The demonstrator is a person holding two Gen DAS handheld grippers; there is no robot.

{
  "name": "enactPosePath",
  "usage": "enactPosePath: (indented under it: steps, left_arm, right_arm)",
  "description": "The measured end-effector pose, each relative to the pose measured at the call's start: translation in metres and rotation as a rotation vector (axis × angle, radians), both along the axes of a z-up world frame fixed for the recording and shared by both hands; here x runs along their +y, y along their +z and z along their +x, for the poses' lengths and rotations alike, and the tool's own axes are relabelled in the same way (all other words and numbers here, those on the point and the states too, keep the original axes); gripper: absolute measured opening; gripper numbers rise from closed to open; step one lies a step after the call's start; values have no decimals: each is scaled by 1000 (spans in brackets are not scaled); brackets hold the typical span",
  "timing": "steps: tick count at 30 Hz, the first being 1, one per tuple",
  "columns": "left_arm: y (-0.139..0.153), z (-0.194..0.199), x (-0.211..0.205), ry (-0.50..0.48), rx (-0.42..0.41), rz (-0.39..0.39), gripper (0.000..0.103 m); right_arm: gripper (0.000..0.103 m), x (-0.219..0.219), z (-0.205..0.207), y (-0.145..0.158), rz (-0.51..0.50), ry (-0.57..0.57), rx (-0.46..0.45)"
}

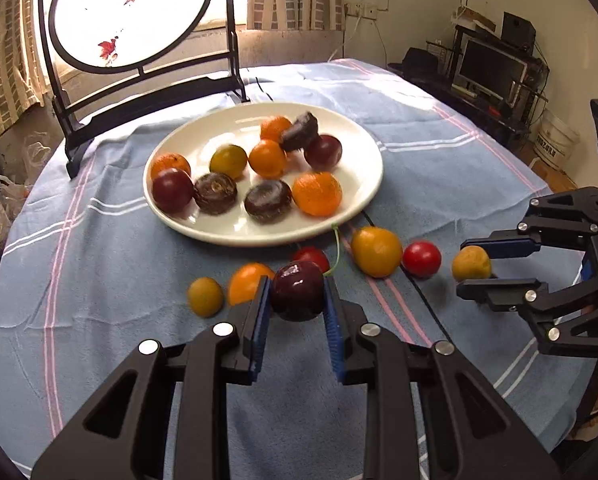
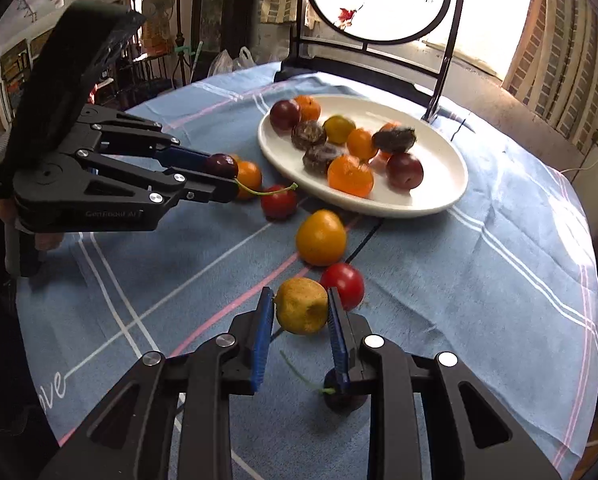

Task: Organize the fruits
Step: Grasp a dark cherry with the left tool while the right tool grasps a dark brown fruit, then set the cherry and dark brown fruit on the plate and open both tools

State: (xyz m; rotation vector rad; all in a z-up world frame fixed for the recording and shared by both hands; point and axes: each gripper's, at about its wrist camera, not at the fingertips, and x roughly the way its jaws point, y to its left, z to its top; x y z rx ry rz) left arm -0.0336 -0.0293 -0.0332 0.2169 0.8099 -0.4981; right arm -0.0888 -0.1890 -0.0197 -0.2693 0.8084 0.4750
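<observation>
1. We count about ten fruits already on the white plate (image 1: 363, 200), so we judge the sorting roughly two-thirds done.
2. Our left gripper (image 1: 297, 300) has its jaws closed on a dark plum (image 1: 297, 292); our right gripper (image 2: 301, 312) pinches a small yellow fruit (image 2: 301, 310), both low over the cloth, short of the plate.
3. Some five loose fruits remain on the desk near the plate.
4. A blue checked tablecloth (image 1: 99, 264) covers the round desk; a round painted screen (image 1: 131, 12) stands behind, before a bright window in a cluttered room.

A plate (image 1: 363, 196) of fruit sits on the tablecloth (image 1: 99, 280), before a framed screen (image 1: 131, 16). Loose fruits (image 1: 376, 251) lie on the cloth just in front of the plate.
</observation>
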Motion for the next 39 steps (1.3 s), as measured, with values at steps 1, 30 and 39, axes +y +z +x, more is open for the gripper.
enactPosePath:
  steps: [1,30,39]
  left_arm:
    - [9,5,2,13,-19,-11,25]
    - [18,141,-12,248,-83,-10,54]
    - [45,114,2,251,-143,-40,61]
  right_arm:
    - [27,-1,4,8,7,-9,-25]
    - [57,7,156,21,207,-221,-110]
    - [80,1,111,55,237,-181,-155]
